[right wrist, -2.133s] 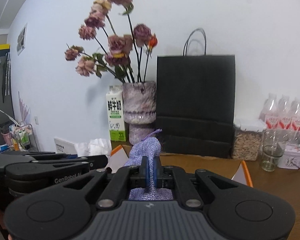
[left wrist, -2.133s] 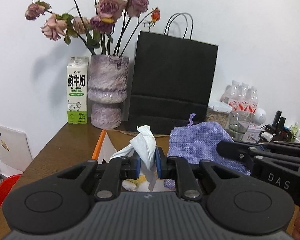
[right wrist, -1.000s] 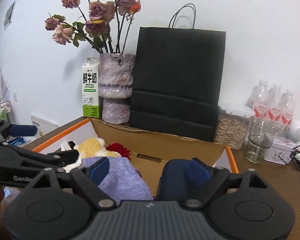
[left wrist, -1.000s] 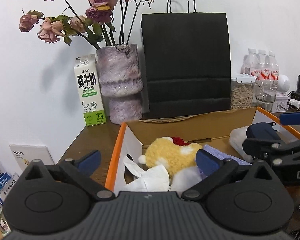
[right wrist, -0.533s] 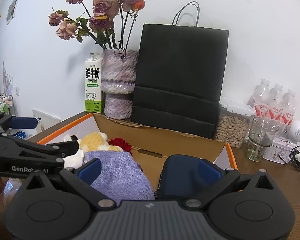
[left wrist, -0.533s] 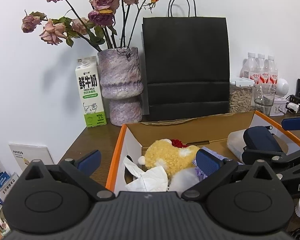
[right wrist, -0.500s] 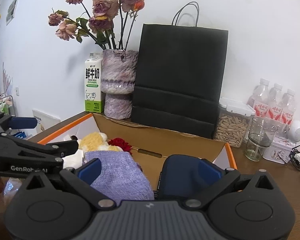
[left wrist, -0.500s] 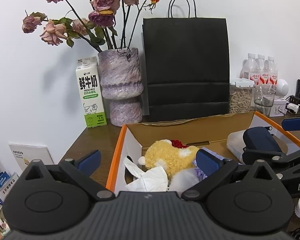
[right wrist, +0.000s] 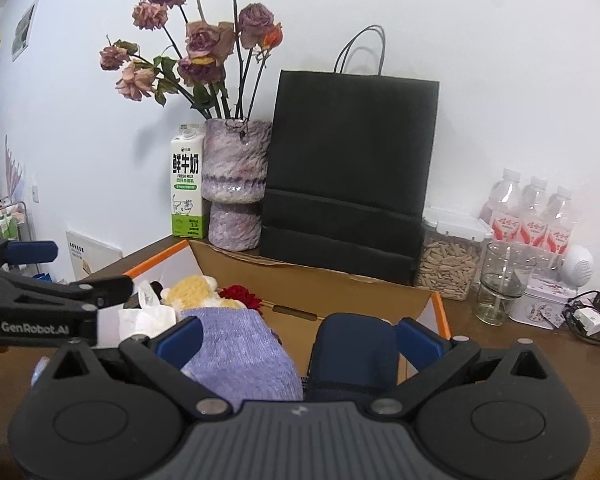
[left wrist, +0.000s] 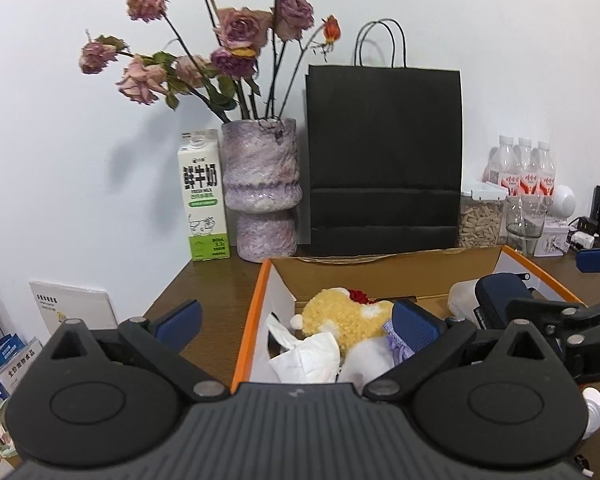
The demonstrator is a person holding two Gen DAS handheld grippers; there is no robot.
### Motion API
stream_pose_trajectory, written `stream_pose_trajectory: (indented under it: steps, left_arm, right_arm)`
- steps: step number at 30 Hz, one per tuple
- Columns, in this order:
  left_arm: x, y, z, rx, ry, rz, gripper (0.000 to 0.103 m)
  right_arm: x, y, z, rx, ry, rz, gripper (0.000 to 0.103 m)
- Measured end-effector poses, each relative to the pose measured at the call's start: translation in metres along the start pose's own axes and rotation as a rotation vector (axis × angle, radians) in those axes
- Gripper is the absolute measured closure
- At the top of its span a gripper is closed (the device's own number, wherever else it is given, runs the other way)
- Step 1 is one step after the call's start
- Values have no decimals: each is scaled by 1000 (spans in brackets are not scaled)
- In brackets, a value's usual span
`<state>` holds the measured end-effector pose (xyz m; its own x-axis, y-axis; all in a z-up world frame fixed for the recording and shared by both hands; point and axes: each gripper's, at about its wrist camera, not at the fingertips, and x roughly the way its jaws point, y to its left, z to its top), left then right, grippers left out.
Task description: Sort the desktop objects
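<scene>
Both grippers stand released: the left gripper (left wrist: 296, 322) spreads above the crumpled tissue (left wrist: 306, 360), the right gripper (right wrist: 298, 338) above the purple knit pouch (right wrist: 240, 354), everything inside the cardboard box (left wrist: 256, 300).

Three water bottles (right wrist: 536, 216), one vase (right wrist: 236, 184)

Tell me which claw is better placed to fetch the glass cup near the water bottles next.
Right, probably. Both claws are open and empty above the box, but the glass cup stands on the right claw's side of the box, while the left claw hangs over the far left end.
</scene>
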<state>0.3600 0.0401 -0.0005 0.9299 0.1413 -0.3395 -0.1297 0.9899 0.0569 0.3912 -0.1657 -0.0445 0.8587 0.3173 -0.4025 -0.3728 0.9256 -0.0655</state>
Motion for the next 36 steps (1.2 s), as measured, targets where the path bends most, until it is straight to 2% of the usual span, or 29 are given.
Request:
stream_pose_trajectory:
  steps: [7,17,28,36]
  left_arm:
    - [-24,13,-10,-14,9,16,0]
    - [-42,25,-43,-13,92,20,0]
    - [-49,27,-71,-9,168,1,0]
    - [-45,26,-73,-6,178,-1,0]
  right_arm:
    - [-26,-13,-11,4,4,-22,0]
    - [-56,-34,-47,6,67,-63,0]
    - [-59,-44,-91,31,179,-88,0]
    - [-55,-46,-99,44,196,-87,3]
